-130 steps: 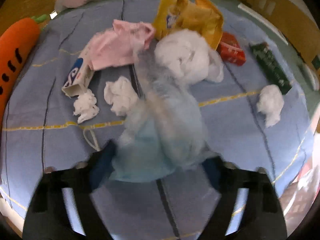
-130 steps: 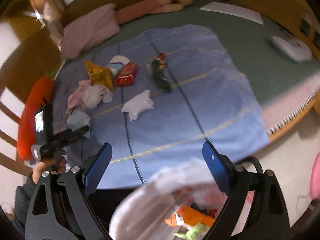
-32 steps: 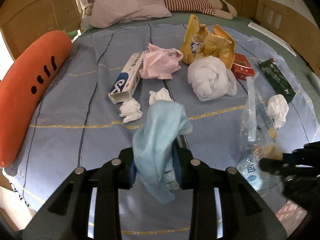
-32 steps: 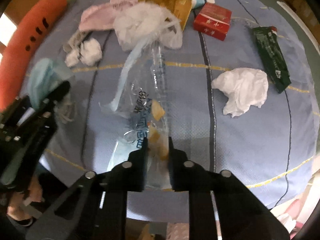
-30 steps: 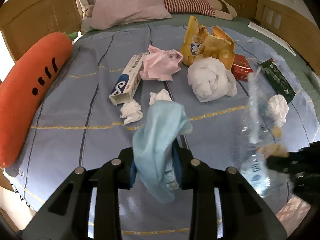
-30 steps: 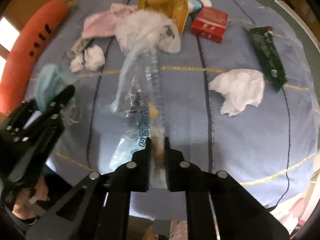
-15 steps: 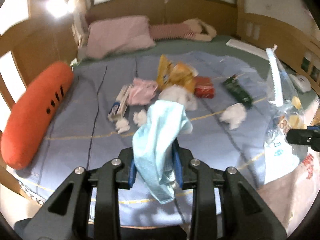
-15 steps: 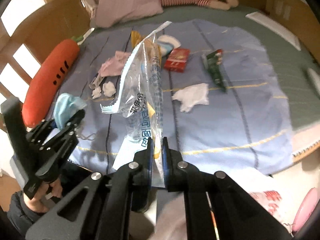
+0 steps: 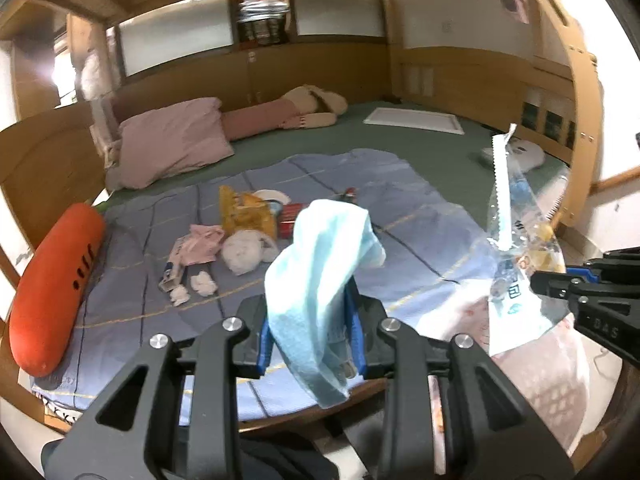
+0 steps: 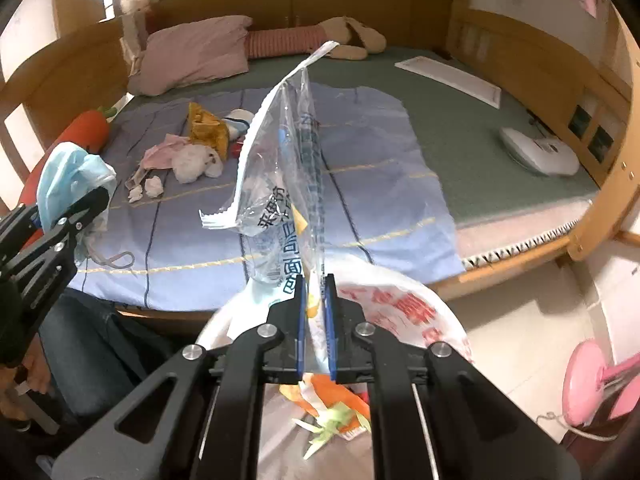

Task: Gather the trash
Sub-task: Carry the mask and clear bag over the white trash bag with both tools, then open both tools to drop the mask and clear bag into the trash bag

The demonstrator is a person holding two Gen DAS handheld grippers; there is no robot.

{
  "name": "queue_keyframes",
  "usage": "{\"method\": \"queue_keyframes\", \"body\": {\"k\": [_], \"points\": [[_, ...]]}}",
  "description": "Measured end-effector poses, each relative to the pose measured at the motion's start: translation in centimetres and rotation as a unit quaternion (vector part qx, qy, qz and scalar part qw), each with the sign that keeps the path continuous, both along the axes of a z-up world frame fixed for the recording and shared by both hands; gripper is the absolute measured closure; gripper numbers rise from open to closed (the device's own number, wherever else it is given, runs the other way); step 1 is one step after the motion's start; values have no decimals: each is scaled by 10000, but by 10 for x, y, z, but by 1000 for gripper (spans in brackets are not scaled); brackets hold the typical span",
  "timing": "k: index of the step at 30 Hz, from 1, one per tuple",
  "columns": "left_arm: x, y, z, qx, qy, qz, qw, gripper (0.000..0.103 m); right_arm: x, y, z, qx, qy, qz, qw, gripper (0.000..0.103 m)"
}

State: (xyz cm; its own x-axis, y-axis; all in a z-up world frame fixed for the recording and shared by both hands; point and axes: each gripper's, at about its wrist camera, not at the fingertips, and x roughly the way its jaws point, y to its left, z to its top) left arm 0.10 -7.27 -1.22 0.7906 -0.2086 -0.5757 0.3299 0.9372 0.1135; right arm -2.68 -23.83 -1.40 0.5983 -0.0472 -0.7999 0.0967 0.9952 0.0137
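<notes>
My left gripper (image 9: 312, 336) is shut on a light blue face mask (image 9: 320, 264) that drapes over its fingers, held in the air off the bed's near edge. Its ear loop (image 10: 114, 260) dangles in the right wrist view. My right gripper (image 10: 315, 308) is shut on a clear plastic wrapper (image 10: 280, 184) with blue print, which stands up from the jaws. Right under it gapes a white trash bag (image 10: 400, 300) with red print, with orange and green scraps inside. More litter lies on the blue sheet: a yellow snack bag (image 9: 244, 212), a pink wrapper (image 9: 204, 240), a white crumpled bag (image 9: 244, 254) and small tissues (image 9: 202, 282).
An orange carrot plush (image 9: 56, 288) lies along the bed's left side and a pink pillow (image 9: 172, 144) at its head. A person's leg in jeans (image 10: 88, 344) is at the bed's edge. A pink stool (image 10: 592, 380) stands on the floor at right.
Both grippers have risen and drawn back from the bed with the mask and the wrapper still gripped. The litter now looks far off, and the trash bag has come into view under the right gripper.
</notes>
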Motion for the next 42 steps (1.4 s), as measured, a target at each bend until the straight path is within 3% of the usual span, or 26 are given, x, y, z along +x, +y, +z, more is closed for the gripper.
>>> {"method": "queue_keyframes", "body": {"k": [13, 27, 32, 34, 35, 37, 38, 39, 42], "points": [[-38, -51, -5, 163, 52, -647, 9978, 72, -60, -63, -9, 333, -132, -666, 9971, 94], [-62, -84, -17, 331, 174, -1100, 9932, 72, -87, -93, -15, 522, -208, -913, 9942, 93], [-65, -90, -20, 381, 212, -1158, 9923, 72, -82, -92, -31, 585, 107, -770, 9953, 93], [-65, -91, -21, 395, 229, -1173, 9920, 72, -77, -83, -45, 445, 476, -558, 9963, 93], [-65, -92, -20, 401, 232, -1188, 9918, 72, -76, -81, -49, 407, 552, -502, 9964, 90], [-66, -93, -21, 410, 240, -1206, 9916, 72, -77, -82, -48, 493, 472, -533, 9962, 71], [-66, -94, -22, 408, 254, -1217, 9914, 72, -78, -84, -46, 528, 379, -581, 9962, 51], [-65, -94, -23, 403, 287, -1237, 9911, 72, -81, -89, -39, 559, 187, -707, 9958, 39], [-61, -94, -27, 311, 468, -1375, 9889, 72, -91, -105, -26, 607, -204, -1109, 9918, 38]]}}
